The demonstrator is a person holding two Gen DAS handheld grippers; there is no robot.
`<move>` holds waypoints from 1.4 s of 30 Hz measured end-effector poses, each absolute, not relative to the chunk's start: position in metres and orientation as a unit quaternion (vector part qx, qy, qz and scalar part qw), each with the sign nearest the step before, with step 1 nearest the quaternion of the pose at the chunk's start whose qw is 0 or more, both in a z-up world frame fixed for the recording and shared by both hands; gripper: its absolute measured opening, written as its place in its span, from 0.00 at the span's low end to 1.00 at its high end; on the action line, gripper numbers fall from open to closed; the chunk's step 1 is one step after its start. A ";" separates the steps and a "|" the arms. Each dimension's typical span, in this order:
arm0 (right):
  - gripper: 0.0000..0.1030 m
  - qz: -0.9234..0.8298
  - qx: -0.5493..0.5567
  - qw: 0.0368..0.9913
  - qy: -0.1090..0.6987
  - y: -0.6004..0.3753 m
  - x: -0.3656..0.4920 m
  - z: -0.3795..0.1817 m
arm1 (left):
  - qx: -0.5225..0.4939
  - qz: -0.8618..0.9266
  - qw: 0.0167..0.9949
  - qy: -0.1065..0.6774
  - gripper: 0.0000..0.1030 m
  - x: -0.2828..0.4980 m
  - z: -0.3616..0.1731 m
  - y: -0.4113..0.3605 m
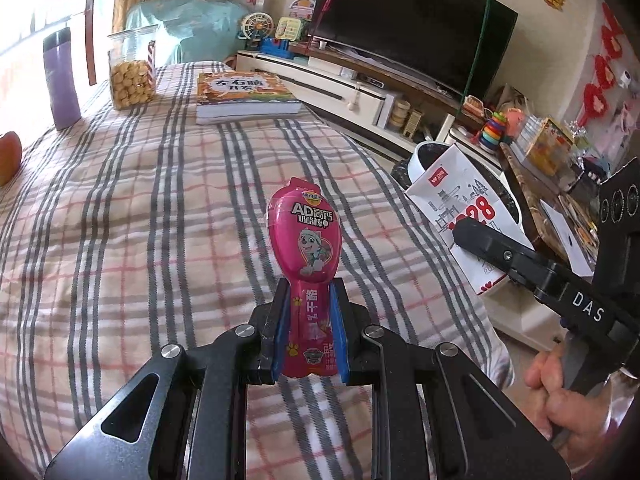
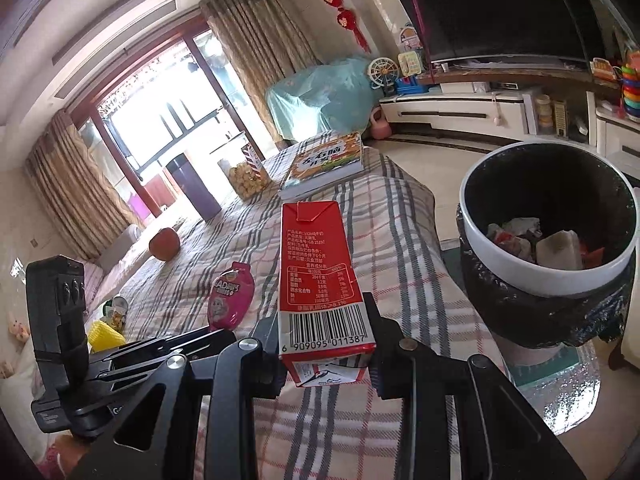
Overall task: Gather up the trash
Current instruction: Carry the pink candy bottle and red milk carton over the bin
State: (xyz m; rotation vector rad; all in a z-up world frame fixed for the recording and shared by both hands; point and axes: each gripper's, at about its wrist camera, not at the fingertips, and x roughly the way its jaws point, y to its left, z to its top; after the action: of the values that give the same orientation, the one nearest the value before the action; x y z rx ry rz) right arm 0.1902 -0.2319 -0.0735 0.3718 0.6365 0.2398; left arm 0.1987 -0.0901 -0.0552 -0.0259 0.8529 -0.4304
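Observation:
My left gripper (image 1: 307, 312) is shut on a pink cheese-stick wrapper (image 1: 305, 236) and holds it upright above the plaid tablecloth (image 1: 140, 220). The wrapper also shows in the right wrist view (image 2: 232, 296). My right gripper (image 2: 326, 344) is shut on a red and white milk carton (image 2: 320, 264), held above the table's right side; the carton shows in the left wrist view (image 1: 464, 208). A white trash bin (image 2: 516, 264) with a black liner stands on the floor to the right of the table and holds some litter.
On the table stand a purple tumbler (image 1: 62, 80), a jar of snacks (image 1: 132, 70), a book (image 1: 244, 96) and an orange-red fruit (image 2: 165, 243). A TV cabinet (image 1: 360, 80) with a large TV (image 1: 416, 20) runs along the right wall.

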 end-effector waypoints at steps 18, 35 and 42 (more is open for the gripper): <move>0.31 0.113 0.201 0.924 0.305 -0.245 0.182 -0.078 | 0.004 -0.217 0.886 0.410 0.17 0.193 -0.053 -0.107; 0.31 0.096 0.215 0.923 0.303 -0.265 0.175 -0.079 | 0.019 -0.244 0.878 0.412 0.17 0.192 -0.053 -0.134; 0.31 0.086 0.219 0.924 0.303 -0.274 0.173 -0.080 | 0.024 -0.255 0.875 0.411 0.17 0.191 -0.052 -0.146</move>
State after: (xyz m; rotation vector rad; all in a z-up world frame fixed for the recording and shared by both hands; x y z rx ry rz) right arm 0.1728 -0.2735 -0.0796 0.4504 0.6212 0.1763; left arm 0.1910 -0.1458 -0.0523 0.0494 0.8592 -0.5331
